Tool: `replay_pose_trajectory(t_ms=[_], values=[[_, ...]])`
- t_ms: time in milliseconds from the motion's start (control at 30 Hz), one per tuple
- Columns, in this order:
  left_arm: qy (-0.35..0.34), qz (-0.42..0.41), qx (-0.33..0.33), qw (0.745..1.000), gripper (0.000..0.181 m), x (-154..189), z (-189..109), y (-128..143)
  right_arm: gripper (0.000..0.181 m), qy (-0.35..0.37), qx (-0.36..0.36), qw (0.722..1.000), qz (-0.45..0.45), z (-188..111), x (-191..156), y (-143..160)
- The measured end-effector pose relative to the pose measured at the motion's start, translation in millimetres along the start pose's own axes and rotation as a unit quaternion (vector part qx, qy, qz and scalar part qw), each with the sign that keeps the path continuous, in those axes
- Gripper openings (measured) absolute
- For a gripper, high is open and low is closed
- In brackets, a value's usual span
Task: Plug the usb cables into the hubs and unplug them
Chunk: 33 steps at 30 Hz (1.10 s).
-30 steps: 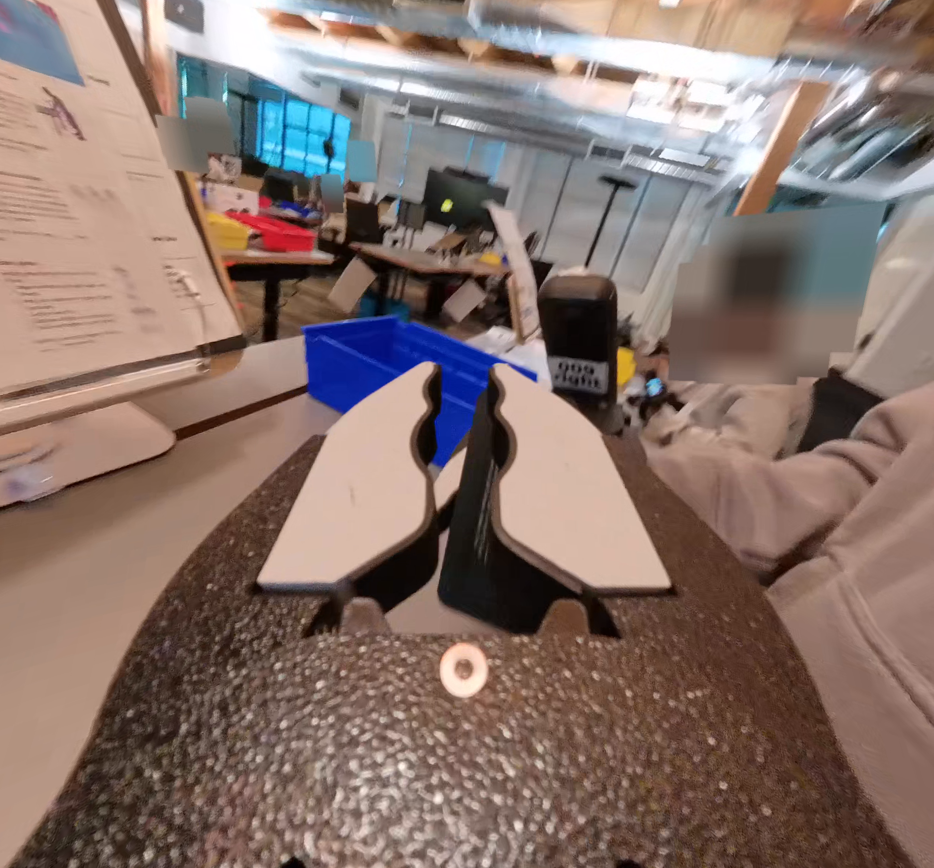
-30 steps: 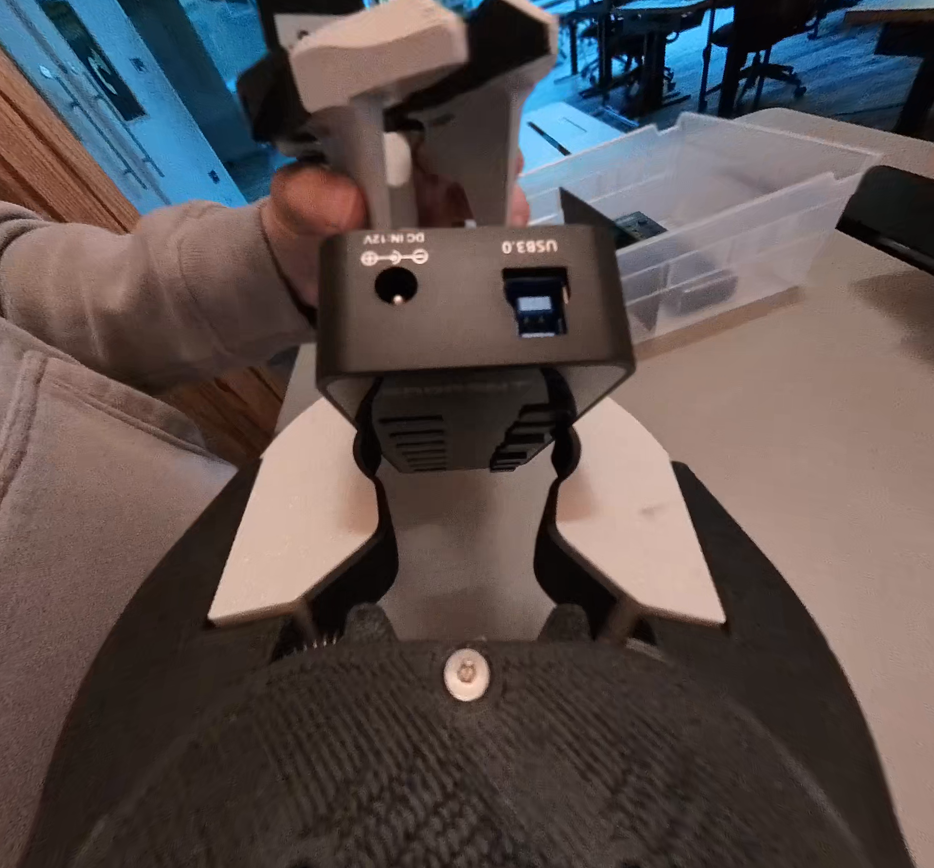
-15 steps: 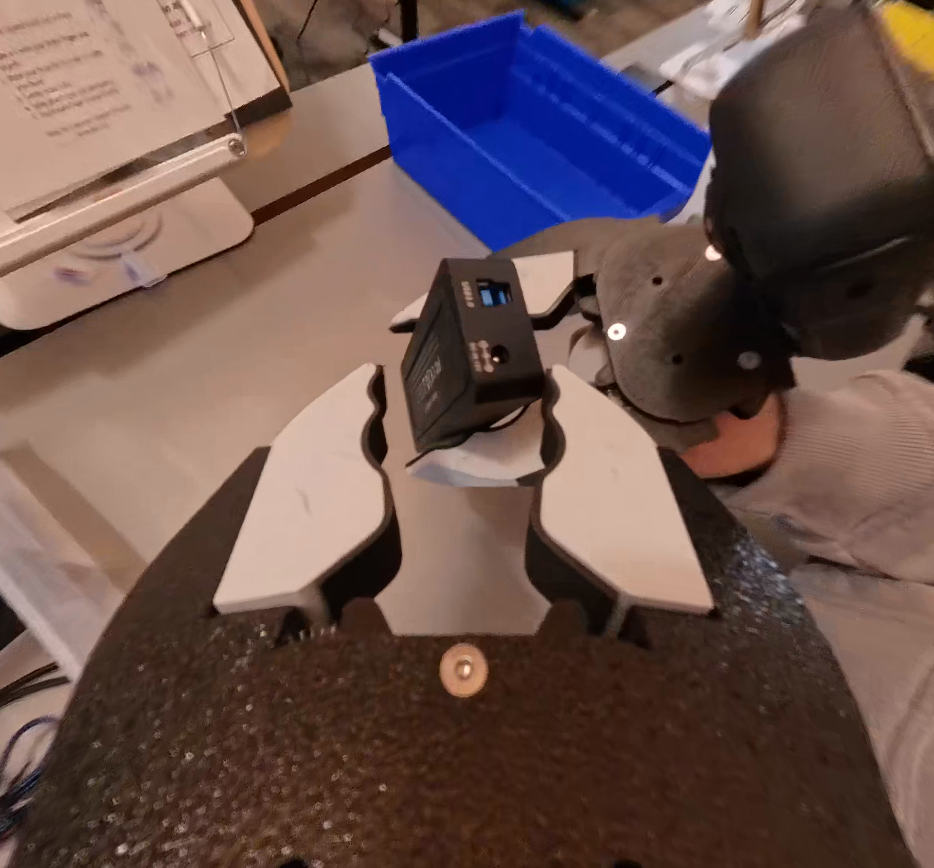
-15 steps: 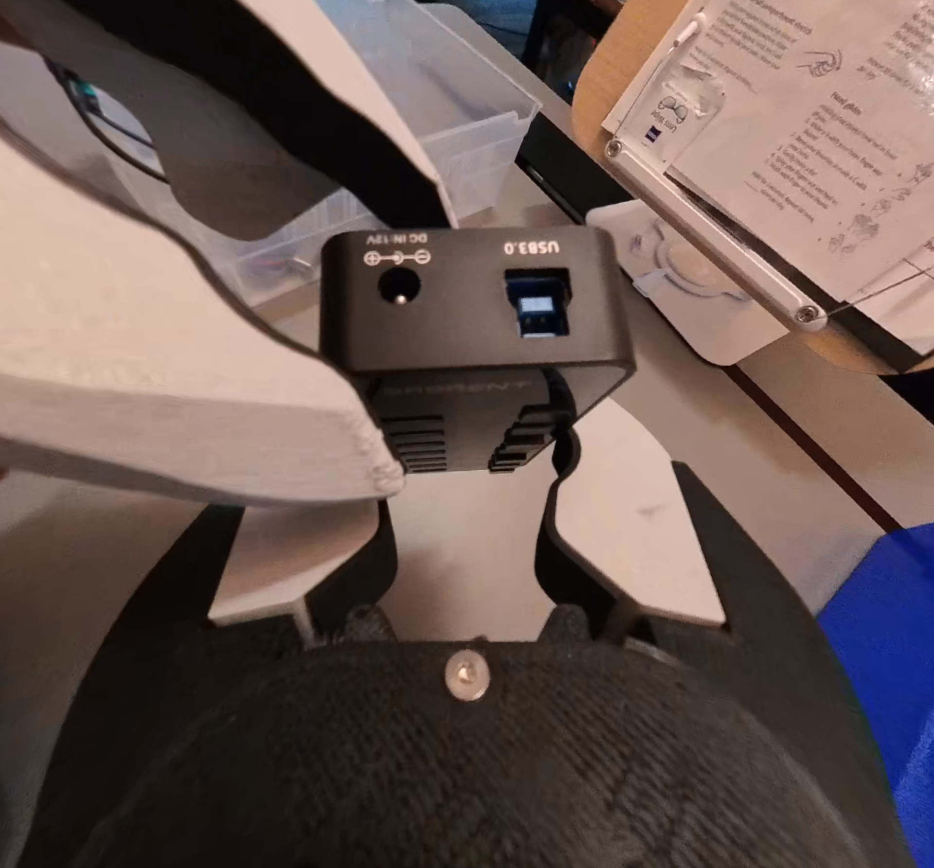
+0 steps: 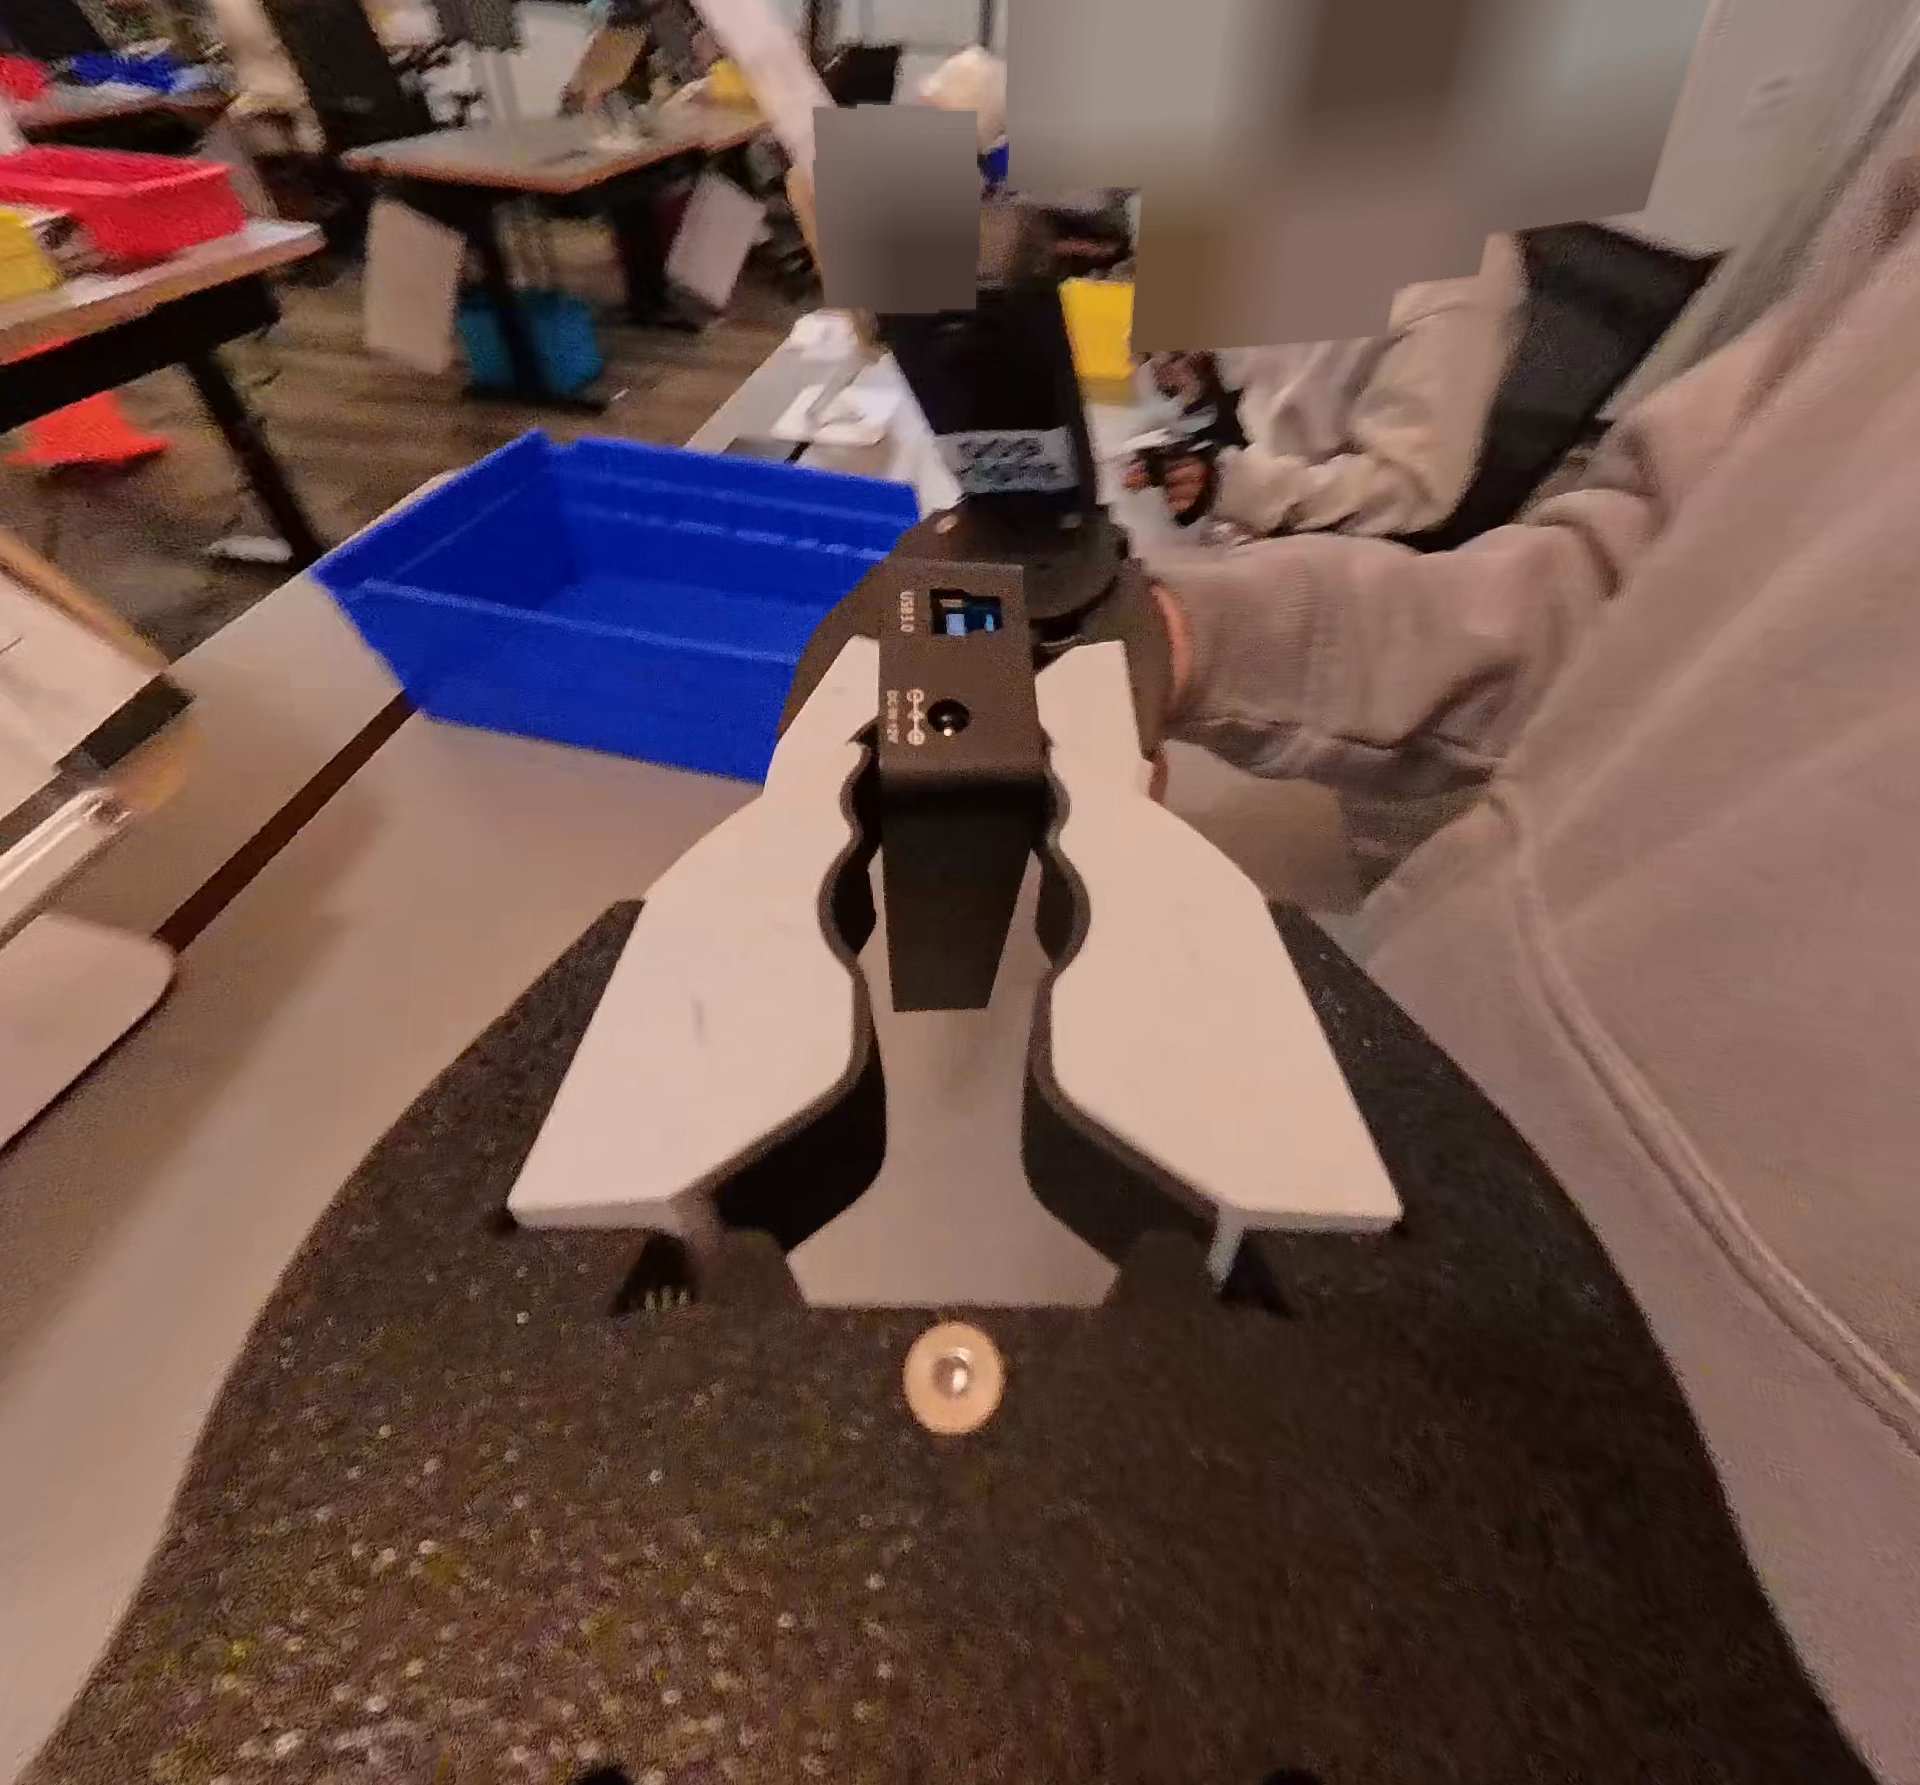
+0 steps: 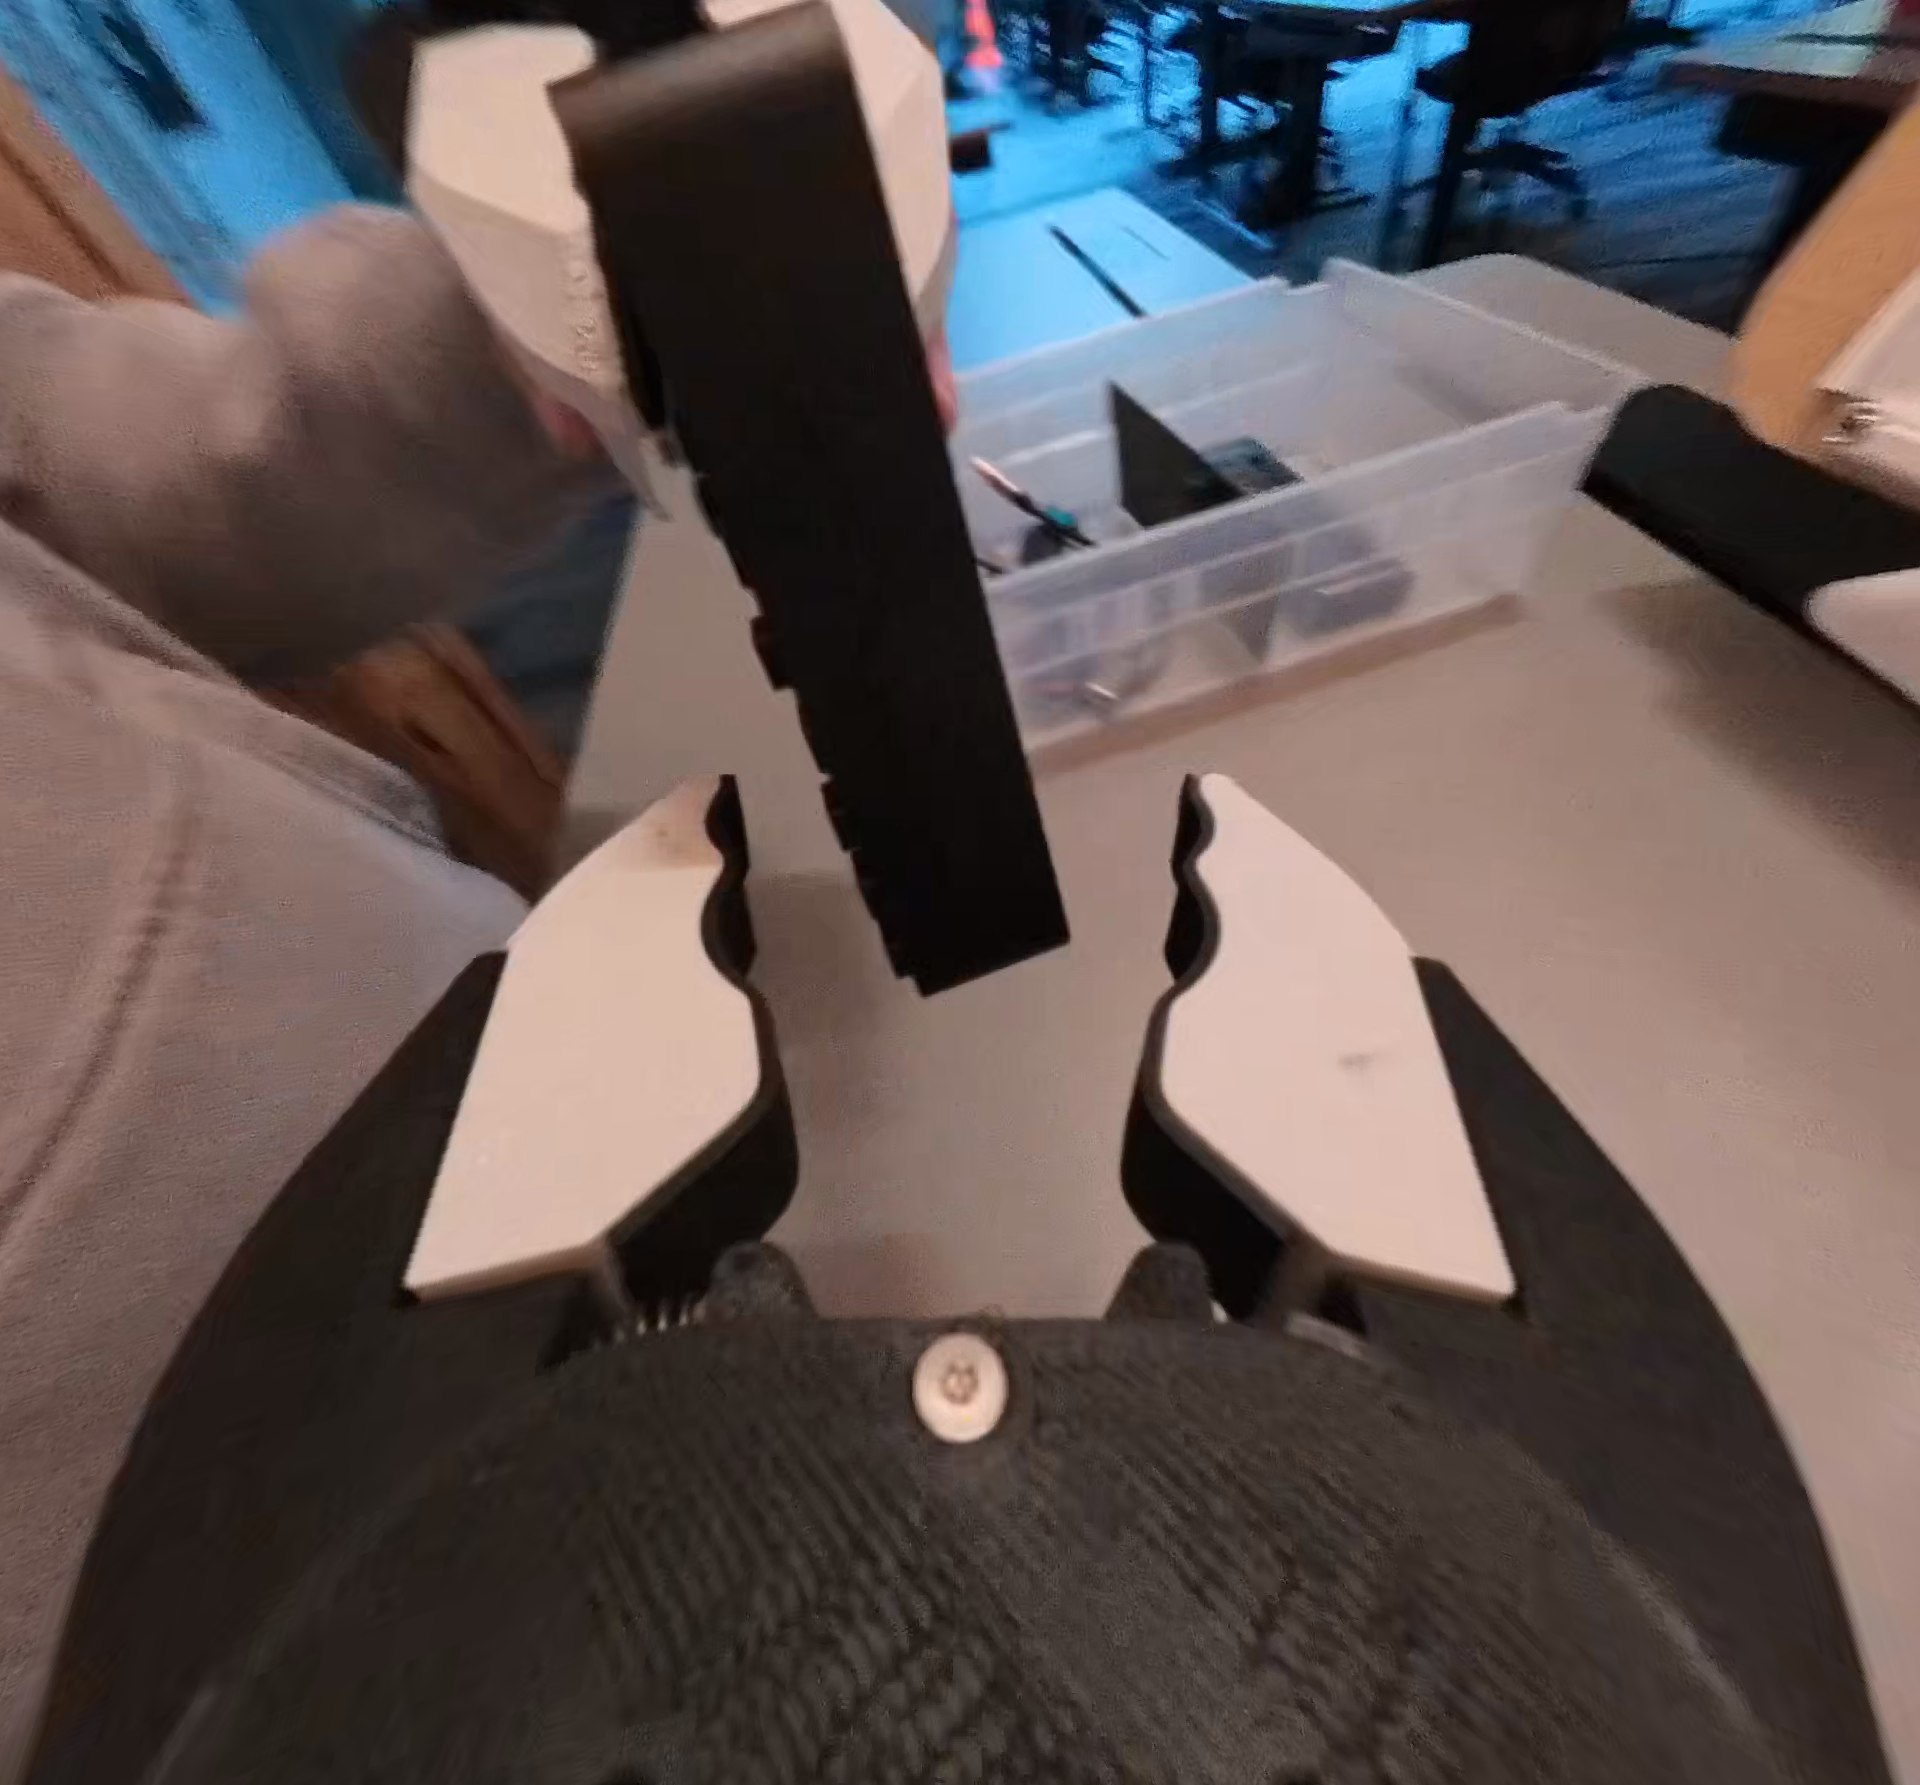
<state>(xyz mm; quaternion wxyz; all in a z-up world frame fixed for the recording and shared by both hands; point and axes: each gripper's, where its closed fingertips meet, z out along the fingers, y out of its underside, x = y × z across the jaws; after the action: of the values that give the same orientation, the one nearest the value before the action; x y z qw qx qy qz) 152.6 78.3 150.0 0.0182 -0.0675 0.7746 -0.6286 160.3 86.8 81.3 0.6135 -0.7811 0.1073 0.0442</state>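
Note:
The black USB hub (image 5: 951,800) sits between the fingers of my left gripper (image 5: 956,727), which is shut on its sides; the end face with a blue port and a round socket points away from the camera. In the right wrist view the hub (image 6: 810,488) hangs tilted from the left gripper (image 6: 675,208) above the table. My right gripper (image 6: 956,800) is open and empty, its fingers on either side of the hub's lower end without touching it. Its black body (image 5: 1070,572) shows just behind the hub. No cable is plugged into the hub.
A blue bin (image 5: 623,613) stands on the grey table (image 6: 1455,852) beyond the hub. A clear divided bin (image 6: 1299,488) with small cables and black parts stands ahead. A document stand (image 5: 62,748) is at the left edge. The person's grey sleeve (image 5: 1558,696) is on the right.
The hub has passed from my right gripper to my left. The left gripper has shut on it. The right gripper has opened and drawn back from it.

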Motion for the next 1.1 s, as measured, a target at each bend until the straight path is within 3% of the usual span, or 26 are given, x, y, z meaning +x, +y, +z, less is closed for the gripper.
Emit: replay_pose_trajectory(t_ms=[100, 200, 267, 333, 367, 467, 533, 667, 733, 867, 1100], values=[[0.062, 0.008, 0.029, 0.998, 0.026, 8, -7, -2, 0.036, -0.101, 0.048, 0.994, 0.020, 0, -28, -15], [0.066, -0.005, 0.027, 0.997, 0.026, 5, -8, 2, 0.030, -0.071, 0.017, 0.997, -0.038, 5, -29, -6], [0.024, -0.014, 0.042, 0.999, 0.027, -5, -8, -1, 0.030, -0.042, 0.024, 0.998, -0.038, 6, -24, -9], [-0.051, -0.042, 0.064, 0.996, 0.038, -24, -7, -7, 0.030, 0.028, 0.047, 0.997, -0.046, 5, -8, -14], [-0.088, -0.069, 0.071, 0.991, 0.053, -32, -6, -9, 0.030, 0.073, 0.049, 0.994, -0.062, 4, 2, -15], [-0.166, -0.146, 0.059, 0.973, 0.080, -46, 3, -6, 0.029, 0.219, 0.051, 0.970, -0.093, -4, 32, -20], [-0.218, -0.179, 0.038, 0.959, 0.080, -53, 8, 1, 0.030, 0.308, 0.026, 0.943, -0.127, -13, 48, -19], [-0.255, -0.229, -0.014, 0.939, 0.079, -56, 15, 18, 0.030, 0.379, -0.034, 0.903, -0.197, -16, 56, -16], [-0.264, -0.229, -0.031, 0.937, 0.062, -60, 13, 25, 0.029, 0.379, -0.047, 0.896, -0.227, -12, 53, -16], [-0.210, -0.188, -0.038, 0.959, 0.059, -55, 12, 27, 0.034, 0.355, -0.059, 0.903, -0.236, -9, 49, -12], [-0.057, -0.009, -0.087, 0.995, 0.058, -19, 14, 22, 0.075, 0.121, 0.016, 0.991, -0.048, 6, 15, -19]])
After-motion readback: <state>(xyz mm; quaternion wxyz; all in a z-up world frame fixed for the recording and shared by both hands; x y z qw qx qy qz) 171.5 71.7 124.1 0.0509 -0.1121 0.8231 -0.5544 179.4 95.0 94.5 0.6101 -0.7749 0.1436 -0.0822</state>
